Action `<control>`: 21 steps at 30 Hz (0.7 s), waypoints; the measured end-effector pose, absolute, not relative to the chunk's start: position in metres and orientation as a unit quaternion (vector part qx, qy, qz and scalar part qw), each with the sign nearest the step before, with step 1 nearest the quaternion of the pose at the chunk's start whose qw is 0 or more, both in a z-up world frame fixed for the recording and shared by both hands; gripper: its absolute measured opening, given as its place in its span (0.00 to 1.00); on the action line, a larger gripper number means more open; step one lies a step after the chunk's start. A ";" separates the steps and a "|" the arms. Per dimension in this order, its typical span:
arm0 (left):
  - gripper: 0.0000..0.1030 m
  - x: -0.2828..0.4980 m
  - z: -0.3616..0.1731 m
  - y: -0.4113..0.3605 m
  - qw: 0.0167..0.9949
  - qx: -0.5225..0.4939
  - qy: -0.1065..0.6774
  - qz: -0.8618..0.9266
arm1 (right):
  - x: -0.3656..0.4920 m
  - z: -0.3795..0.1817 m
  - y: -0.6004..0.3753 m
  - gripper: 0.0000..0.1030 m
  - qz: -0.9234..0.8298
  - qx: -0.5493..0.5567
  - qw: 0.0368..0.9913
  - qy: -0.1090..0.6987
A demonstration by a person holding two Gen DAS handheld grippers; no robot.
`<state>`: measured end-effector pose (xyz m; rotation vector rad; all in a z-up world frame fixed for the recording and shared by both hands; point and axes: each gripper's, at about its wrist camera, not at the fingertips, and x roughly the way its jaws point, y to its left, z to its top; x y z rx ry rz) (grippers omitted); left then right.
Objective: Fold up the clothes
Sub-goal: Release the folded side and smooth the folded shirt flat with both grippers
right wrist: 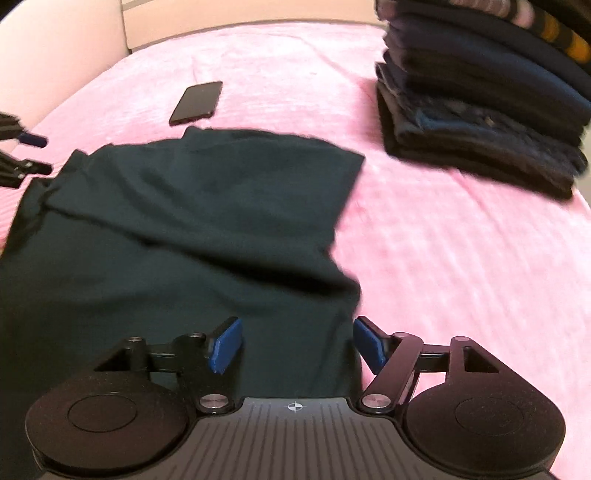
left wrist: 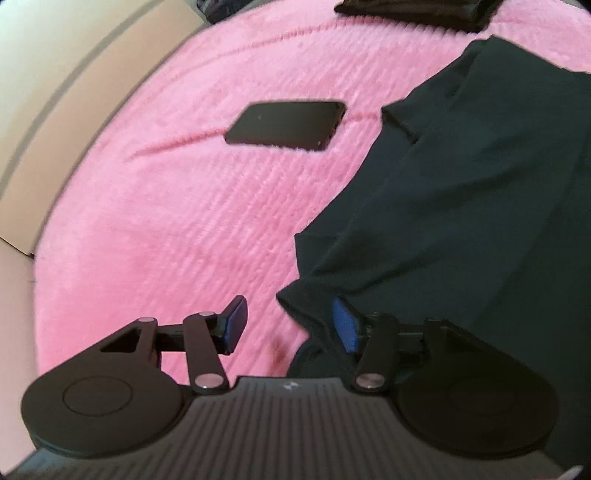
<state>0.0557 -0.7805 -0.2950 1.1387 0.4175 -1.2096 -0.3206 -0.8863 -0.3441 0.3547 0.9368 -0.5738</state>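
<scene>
A dark green garment [left wrist: 461, 192] lies partly folded on the pink blanket [left wrist: 207, 206]. In the left wrist view my left gripper [left wrist: 290, 326] is open at the garment's near left corner; the cloth's edge lies against its right pad [left wrist: 345, 326], and the left pad is over bare blanket. The right wrist view shows the same garment [right wrist: 192, 221] spread out with a fold across it. My right gripper [right wrist: 297, 345] hangs open over its near right edge, and neither pad presses the cloth. The left gripper [right wrist: 37, 153] shows at that view's left edge.
A black phone [left wrist: 286, 125] [right wrist: 197, 103] lies on the blanket beyond the garment. A tall stack of folded dark clothes [right wrist: 480, 110] stands at the far right. A dark folded item [left wrist: 413, 13] sits at the far edge. A beige headboard [left wrist: 55, 92] borders the bed.
</scene>
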 end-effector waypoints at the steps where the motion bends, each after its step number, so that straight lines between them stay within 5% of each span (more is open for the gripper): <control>1: 0.45 0.046 -0.287 -0.769 0.657 0.498 0.187 -0.533 | -0.330 -0.342 -0.883 0.68 -0.270 0.174 0.835 0.448; 12: 0.47 -0.082 -0.289 -0.642 0.631 0.508 0.292 -0.509 | -0.384 -0.332 -0.875 0.68 -0.265 0.212 0.816 0.468; 16: 0.52 -0.111 -0.292 -0.612 0.645 0.492 0.325 -0.486 | -0.376 -0.336 -0.851 0.89 -0.211 0.197 0.823 0.489; 21: 0.59 -0.137 -0.310 -0.576 0.634 0.495 0.352 -0.479 | -0.380 -0.348 -0.835 0.89 -0.225 0.229 0.800 0.507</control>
